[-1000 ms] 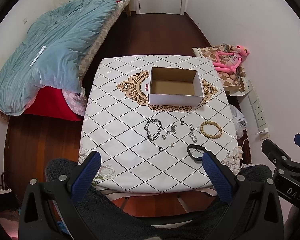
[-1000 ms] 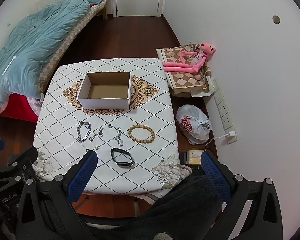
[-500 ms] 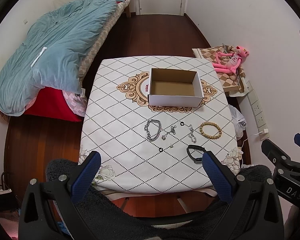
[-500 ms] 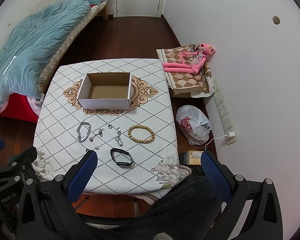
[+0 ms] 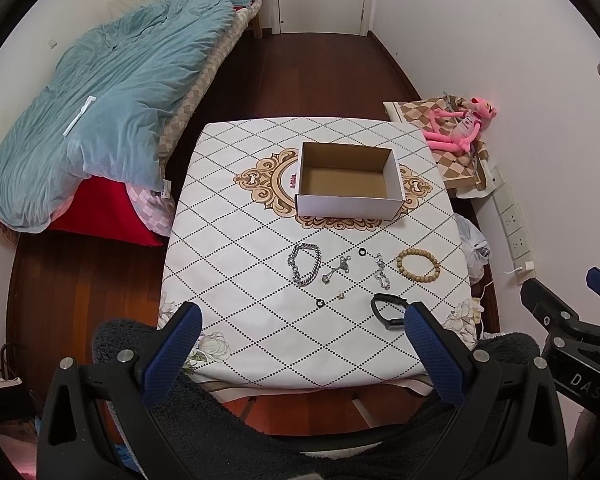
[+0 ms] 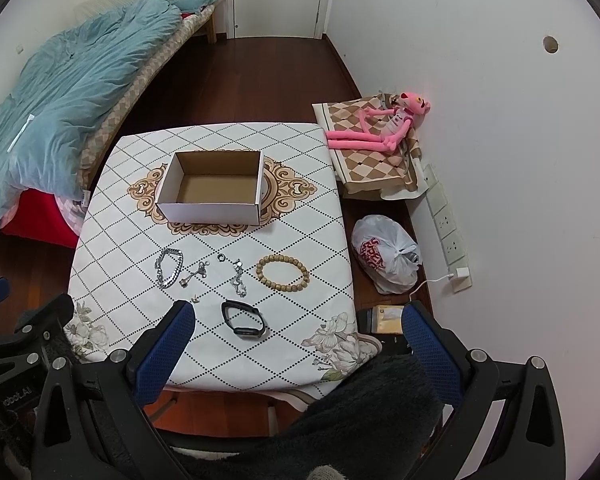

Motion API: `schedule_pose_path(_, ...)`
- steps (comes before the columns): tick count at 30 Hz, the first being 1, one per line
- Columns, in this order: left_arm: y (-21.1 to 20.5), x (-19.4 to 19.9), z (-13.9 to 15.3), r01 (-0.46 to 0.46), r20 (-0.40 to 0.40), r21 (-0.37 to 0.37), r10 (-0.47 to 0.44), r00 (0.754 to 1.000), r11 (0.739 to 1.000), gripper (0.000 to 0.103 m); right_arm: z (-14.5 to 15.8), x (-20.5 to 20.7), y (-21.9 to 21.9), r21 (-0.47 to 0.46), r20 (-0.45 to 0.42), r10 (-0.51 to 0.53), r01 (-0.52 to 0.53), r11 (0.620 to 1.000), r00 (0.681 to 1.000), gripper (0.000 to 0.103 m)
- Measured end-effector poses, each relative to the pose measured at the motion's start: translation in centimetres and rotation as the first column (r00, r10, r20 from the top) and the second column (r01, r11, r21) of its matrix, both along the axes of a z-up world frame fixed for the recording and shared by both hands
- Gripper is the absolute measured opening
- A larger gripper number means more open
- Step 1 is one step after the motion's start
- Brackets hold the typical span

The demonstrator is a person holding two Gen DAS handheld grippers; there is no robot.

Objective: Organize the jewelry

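An open white cardboard box (image 5: 350,204) (image 6: 208,210), empty, sits on the far middle of the table. In front of it lie a silver chain bracelet (image 5: 306,266) (image 6: 169,268), small silver charms (image 5: 335,273) (image 6: 238,276), a small black ring (image 5: 361,253), a wooden bead bracelet (image 5: 418,266) (image 6: 283,272) and a black band (image 5: 387,313) (image 6: 244,319). My left gripper (image 5: 304,326) and right gripper (image 6: 298,320) are both open and empty, held high above the table's near edge.
The table (image 5: 240,320) wears a white diamond-pattern cloth. A bed with a blue duvet (image 5: 100,100) is on the left. A pink plush toy (image 6: 380,128) on a checked cushion, a white plastic bag (image 6: 384,258) and wall sockets are on the right.
Both views have drawn back very slightly from the table. The jewelry and box have not moved.
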State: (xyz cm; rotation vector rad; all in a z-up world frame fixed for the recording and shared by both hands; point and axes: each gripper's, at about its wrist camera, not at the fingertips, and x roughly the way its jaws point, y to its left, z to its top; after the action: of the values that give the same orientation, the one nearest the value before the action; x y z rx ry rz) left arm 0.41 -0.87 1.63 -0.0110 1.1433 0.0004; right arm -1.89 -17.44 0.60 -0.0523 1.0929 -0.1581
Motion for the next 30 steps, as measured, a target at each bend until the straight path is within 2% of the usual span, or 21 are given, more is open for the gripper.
schedule_pose_path(14, -0.1, -0.3, 0.2, 0.006, 0.012, -0.003, -0.005, 1.0, 1.0, 0.103, 0.5, -0.3, -0.1, 0.005, 0.012, 0.0, 0.0, 1.0, 1.0, 0.103)
schedule_pose_path(20, -0.3, 0.7, -0.7, 0.017, 0.021, -0.004, -0.017, 1.0, 1.0, 0.103, 0.0, -0.1, -0.9, 0.017, 0.027, -0.031, 0.03, 0.999, 0.999, 0.103)
schedule_pose_path(24, 0.5, 2.8, -3.2, -0.016, 0.037, 0.038, 0.015, 0.999, 0.999, 0.103, -3.6, 1.6, -2.4, 0.022, -0.018, -0.079, 0.079, 0.997, 0.997, 0.103)
schedule_pose_path(27, 1.2, 4.6, -6.6, -0.053, 0.015, 0.072, 0.052, 0.999, 0.996, 0.103, -8.6, 3.4, -3.5, 0.048, -0.098, -0.111, 0.116, 0.992, 0.989, 0.102)
schedule_pose_path(30, 1.6, 5.7, -10.3, -0.072, -0.036, 0.104, 0.076, 0.996, 0.992, 0.103, -14.9, 4.6, -4.0, 0.091, -0.226, -0.12, 0.143, 0.985, 0.967, 0.089)
